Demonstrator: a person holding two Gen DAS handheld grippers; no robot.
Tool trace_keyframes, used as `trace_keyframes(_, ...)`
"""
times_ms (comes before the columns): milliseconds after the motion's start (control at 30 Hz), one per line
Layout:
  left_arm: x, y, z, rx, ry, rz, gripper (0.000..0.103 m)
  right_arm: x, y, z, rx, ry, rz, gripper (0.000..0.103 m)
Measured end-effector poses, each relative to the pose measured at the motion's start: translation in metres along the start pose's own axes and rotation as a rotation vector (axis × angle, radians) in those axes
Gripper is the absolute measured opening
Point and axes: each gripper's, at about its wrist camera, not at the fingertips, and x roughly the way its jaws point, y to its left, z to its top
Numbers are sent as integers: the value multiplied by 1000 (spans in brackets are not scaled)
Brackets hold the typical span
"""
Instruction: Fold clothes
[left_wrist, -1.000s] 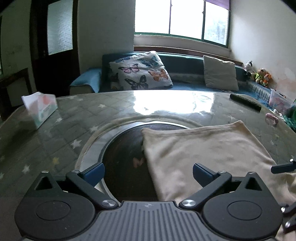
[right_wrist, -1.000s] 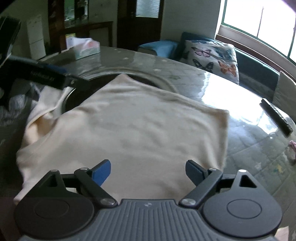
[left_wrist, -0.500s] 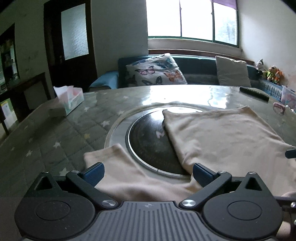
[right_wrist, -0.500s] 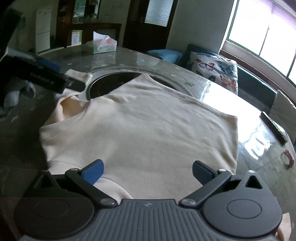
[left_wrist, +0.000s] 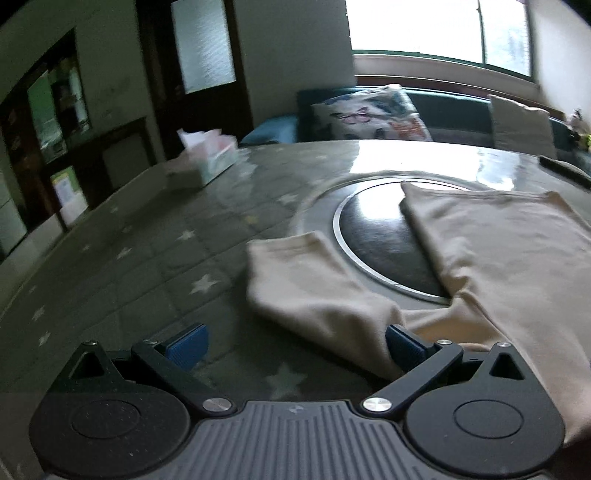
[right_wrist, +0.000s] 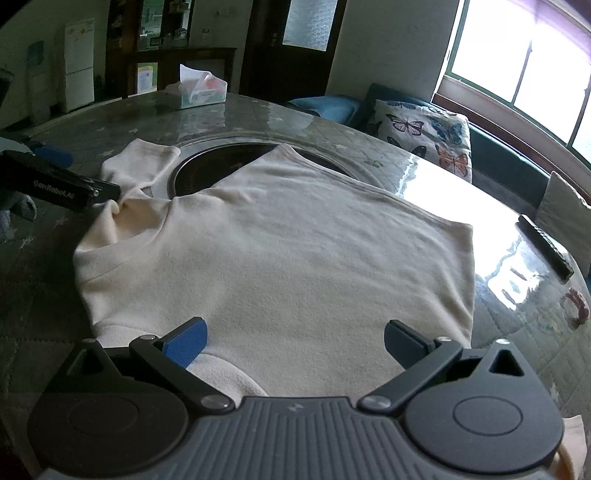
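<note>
A cream long-sleeved shirt (right_wrist: 295, 240) lies spread flat on the round table, its hem toward the far side. One sleeve (left_wrist: 314, 284) lies folded out to the left beside the dark round inset. My left gripper (left_wrist: 295, 345) hovers low over this sleeve with its jaws wide open, and the cloth reaches the right fingertip (left_wrist: 404, 347). In the right wrist view the left gripper (right_wrist: 74, 188) shows as a black bar touching the sleeve near the shoulder. My right gripper (right_wrist: 295, 341) stands wide open over the shirt's near edge, with no cloth pinched.
A tissue box (right_wrist: 199, 88) stands at the table's far left. A black remote (right_wrist: 546, 247) and a small pink object (right_wrist: 576, 306) lie at the right. The dark round inset (left_wrist: 376, 240) sits mid-table, partly under the shirt. A sofa with cushions (right_wrist: 424, 136) lies beyond.
The left gripper has swung left and lowered, so the sleeve now lies between its open jaws. The right gripper drew back toward the near edge, opened a little wider, then stayed still.
</note>
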Motion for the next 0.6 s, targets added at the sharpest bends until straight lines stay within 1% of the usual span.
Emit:
trace_keyframes(67,-1,8,4,-30,4,-10,103,-2,1,3,-18,-6,-5,103)
trace_keyframes(167,-3,17,12,-49,-14,1,103,-6,5,10,-39,-27,4,103)
trace_keyframes(267,2,25,25,-66,-26,13,103,-9,11,21,-58,-56,36,103)
trace_keyframes(367,12,31,38,-71,-22,22,103,-10,21,35,-78,-75,98,103)
trace_keyframes(467,30,34,51,-69,13,28,103,-6,34,47,-102,-86,173,103)
trace_keyframes(600,51,31,61,-23,36,35,103,3,54,62,-123,-79,287,103)
